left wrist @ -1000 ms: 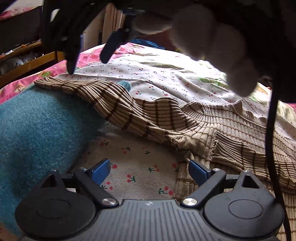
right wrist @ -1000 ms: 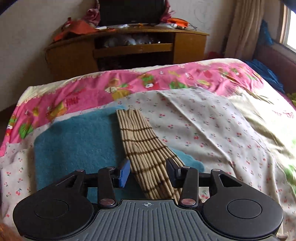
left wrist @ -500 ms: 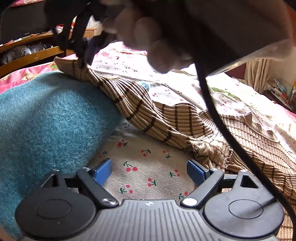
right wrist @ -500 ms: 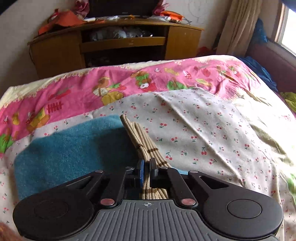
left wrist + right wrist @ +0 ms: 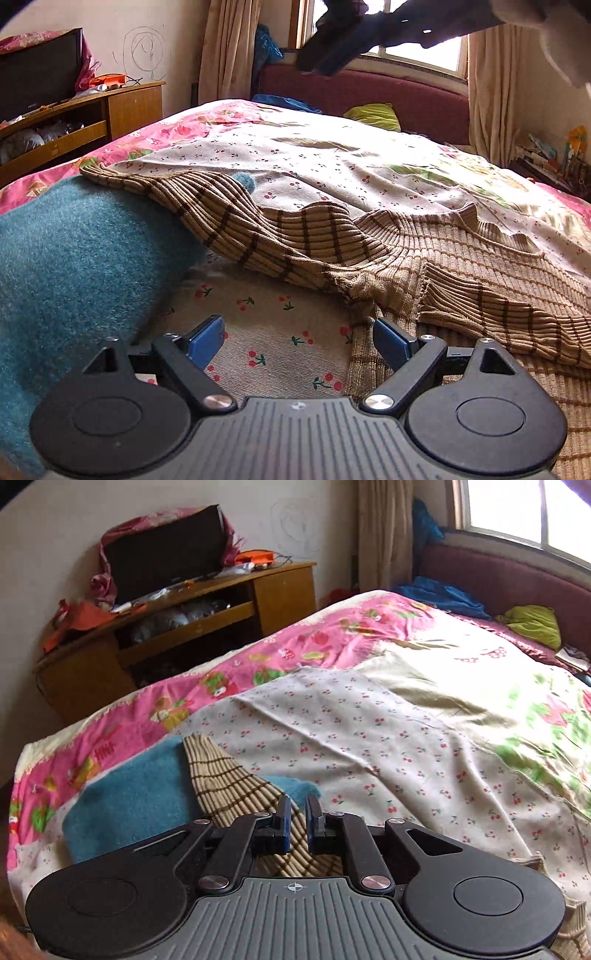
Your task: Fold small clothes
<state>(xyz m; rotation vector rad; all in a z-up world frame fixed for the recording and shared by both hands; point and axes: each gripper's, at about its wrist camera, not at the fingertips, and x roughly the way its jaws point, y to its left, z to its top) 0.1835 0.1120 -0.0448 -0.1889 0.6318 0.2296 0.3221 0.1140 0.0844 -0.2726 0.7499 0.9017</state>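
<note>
The striped tan sweater (image 5: 369,251) lies flat on the cherry-print sheet (image 5: 332,173) of the bed, one sleeve draped over a teal garment (image 5: 74,258). Left tool (image 5: 299,339) is released, nothing between its jaws. Right tool (image 5: 295,825) has just been opening; its narrow gap stands above the sleeve, pads clear.

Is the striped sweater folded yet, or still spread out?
Mostly spread. The striped sweater lies across the bed, one sleeve stretched over the teal cloth.
</note>
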